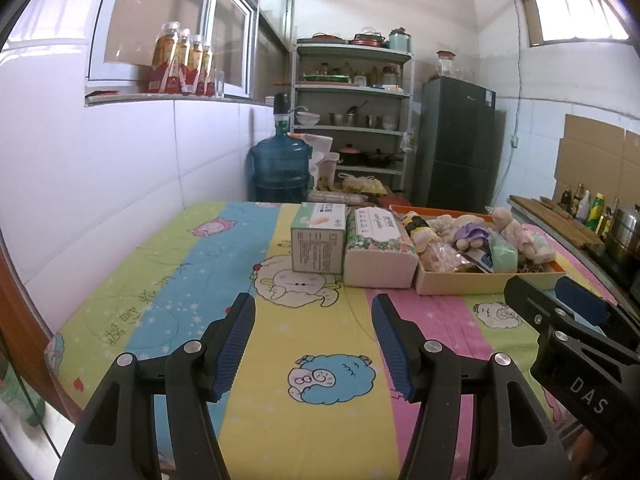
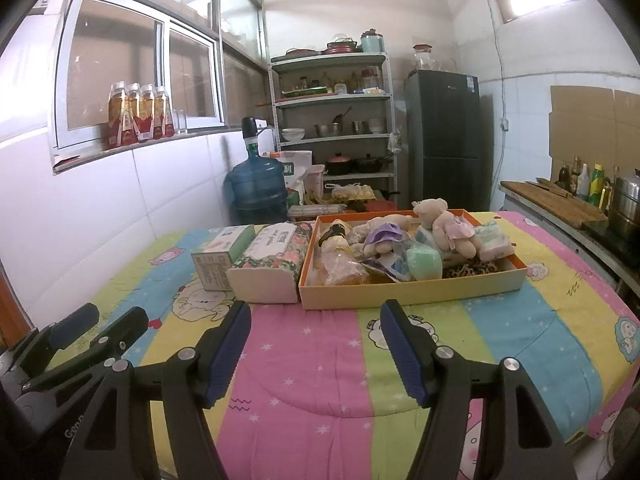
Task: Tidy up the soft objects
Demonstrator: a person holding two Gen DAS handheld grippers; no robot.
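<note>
Two grippers: both hover over the near part of the tabletop (image 2: pixel 320 380), which wears a striped cartoon-sheep cloth; neither touches anything.
Left gripper (image 1: pixel 314 312): jaws spread wide, nothing between the blue pads, only cloth behind them.
Right gripper (image 2: pixel 316 320): jaws likewise wide and empty, aimed at the near wall of the tray.
Tray (image 2: pixel 408 290): shallow orange box toward the far edge, right of centre, heaped with soft objects.
Soft objects: a pale teddy bear (image 2: pixel 440 224) lying on top near the tray's far side, a purple plush (image 2: pixel 382 238) in the middle, a green sponge-like block (image 2: pixel 425 264) near the front wall.
Tissue pack (image 2: pixel 272 268): floral wrap, touching the tray's left wall.
Green box (image 2: pixel 222 256): just left of the tissue pack, toward the far left corner.
Left wrist view only: the right gripper's fingers at the picture's right edge; the green box's front face.
Right wrist view only: the whole inside of the tray; a white padded pack (image 2: pixel 494 240) at its far right corner; the left gripper at lower left.
</note>
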